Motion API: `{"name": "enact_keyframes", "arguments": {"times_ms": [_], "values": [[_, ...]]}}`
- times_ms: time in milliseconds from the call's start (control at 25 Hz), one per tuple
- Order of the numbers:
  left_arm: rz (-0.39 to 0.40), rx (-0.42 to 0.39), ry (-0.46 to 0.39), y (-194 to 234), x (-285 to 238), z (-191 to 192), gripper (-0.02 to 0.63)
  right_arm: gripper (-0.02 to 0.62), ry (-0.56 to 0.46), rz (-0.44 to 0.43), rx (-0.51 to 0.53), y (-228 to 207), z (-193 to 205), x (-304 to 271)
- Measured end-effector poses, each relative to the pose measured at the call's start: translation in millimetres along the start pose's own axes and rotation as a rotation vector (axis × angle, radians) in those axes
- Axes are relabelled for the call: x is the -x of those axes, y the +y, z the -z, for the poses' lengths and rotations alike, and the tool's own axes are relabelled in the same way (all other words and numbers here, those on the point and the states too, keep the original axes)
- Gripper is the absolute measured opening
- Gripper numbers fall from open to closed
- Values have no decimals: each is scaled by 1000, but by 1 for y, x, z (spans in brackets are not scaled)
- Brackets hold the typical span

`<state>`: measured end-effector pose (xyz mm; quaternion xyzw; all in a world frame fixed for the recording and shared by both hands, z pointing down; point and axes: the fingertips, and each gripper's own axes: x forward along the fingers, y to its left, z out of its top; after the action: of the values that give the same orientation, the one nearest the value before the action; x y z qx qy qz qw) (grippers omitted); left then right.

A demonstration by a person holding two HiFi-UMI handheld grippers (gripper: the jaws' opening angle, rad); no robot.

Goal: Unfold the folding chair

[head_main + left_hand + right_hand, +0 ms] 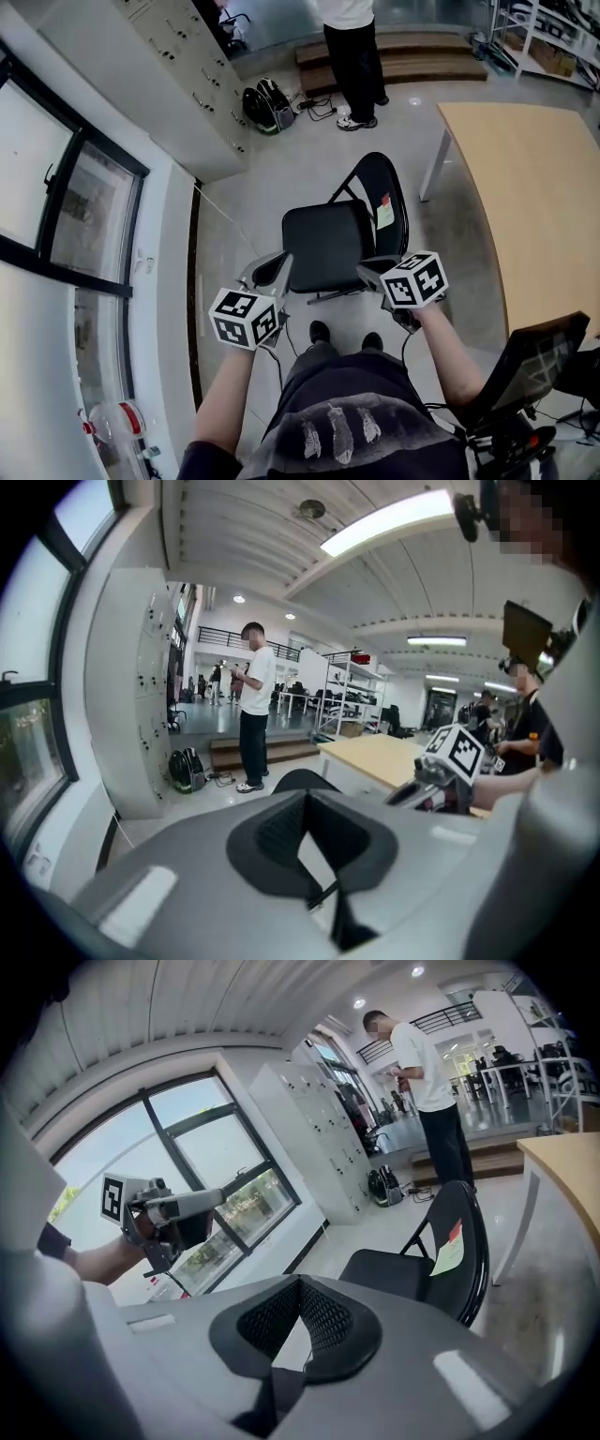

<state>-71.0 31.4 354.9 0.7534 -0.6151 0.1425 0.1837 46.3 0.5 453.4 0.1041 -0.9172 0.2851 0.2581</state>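
- The folding chair (323, 246) stands at the centre of the frame with its seat down and level, back upright and legs spread on the concrete floor (281, 173); the unfolding looks complete
- A wooden table (525, 178) fills the right of the frame, well apart from the chair
- The left gripper (279, 266), at the seat's lower left corner, is clenched on nothing, with its jaws together
- The right gripper (367, 273), at the seat's lower right corner, is likewise clenched and empty
- A pale note (385, 212) hangs on the chair back
- Next move, as judged: no fresh grasp is needed, at most a check that the seat sits fully down and the legs are locked
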Motion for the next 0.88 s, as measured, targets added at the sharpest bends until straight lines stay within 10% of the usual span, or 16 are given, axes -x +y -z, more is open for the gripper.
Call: {"name": "enact_keyframes", "arguments": {"times_ms": [640, 880], "values": [[-46, -70, -41, -17, 36, -6, 2, 2, 98, -95, 138, 62, -15, -9], [-7, -43, -106, 49, 75, 8, 2, 2, 115, -38, 173, 108, -22, -65]]}}
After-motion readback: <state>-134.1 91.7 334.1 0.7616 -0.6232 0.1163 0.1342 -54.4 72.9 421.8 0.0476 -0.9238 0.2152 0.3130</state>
